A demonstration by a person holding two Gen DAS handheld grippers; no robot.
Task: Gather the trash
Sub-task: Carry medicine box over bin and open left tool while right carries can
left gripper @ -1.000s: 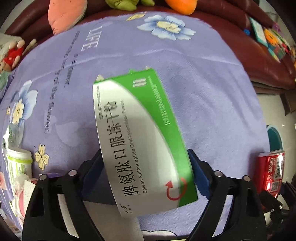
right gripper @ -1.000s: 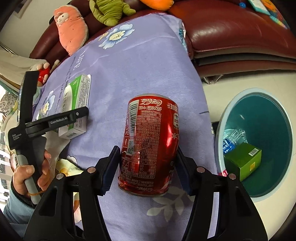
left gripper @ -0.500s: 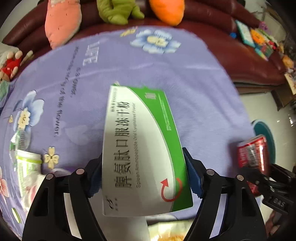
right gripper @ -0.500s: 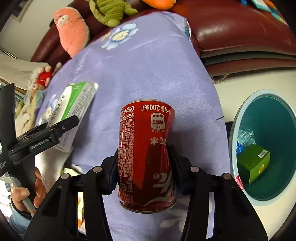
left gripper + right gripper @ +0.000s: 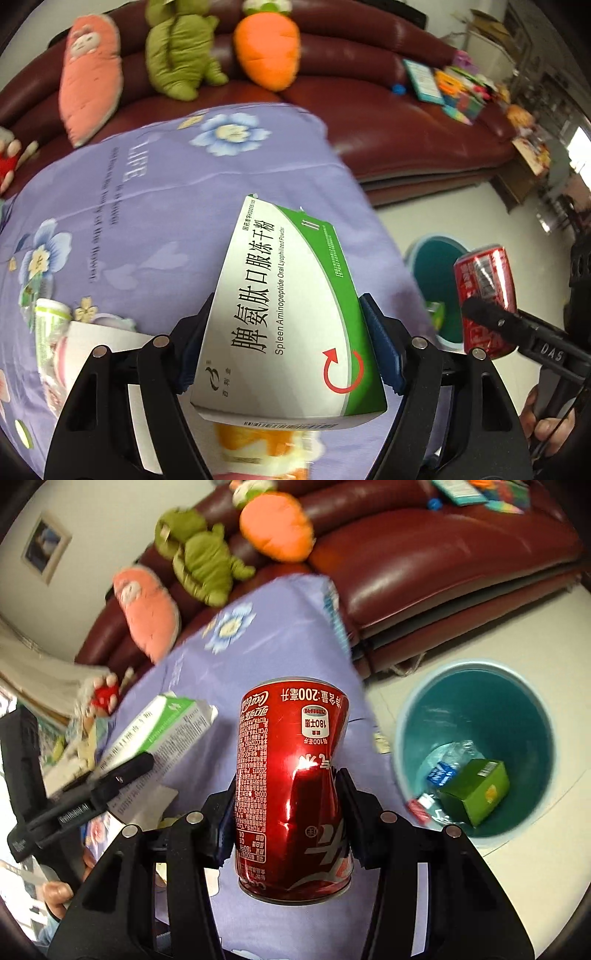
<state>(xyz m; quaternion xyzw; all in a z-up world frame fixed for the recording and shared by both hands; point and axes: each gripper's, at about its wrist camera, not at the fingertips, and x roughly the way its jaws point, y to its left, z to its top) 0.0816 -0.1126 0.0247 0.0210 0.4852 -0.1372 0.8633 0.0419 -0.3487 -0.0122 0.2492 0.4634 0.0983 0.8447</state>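
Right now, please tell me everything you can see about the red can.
The red can is a small shiny metal drink can with white print. Its wall is dented inward where the right gripper pinches it at mid-height. It is held roughly upright, lifted off the purple cloth, left of the teal bin. Only the pads touch it.

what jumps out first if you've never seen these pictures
The dented red soda can, pinched between the jaws of the right gripper, fills the middle of the right wrist view, with the teal bin on the floor to its right. In the left wrist view, the left gripper clamps a green and white medicine box above the purple flowered cloth.
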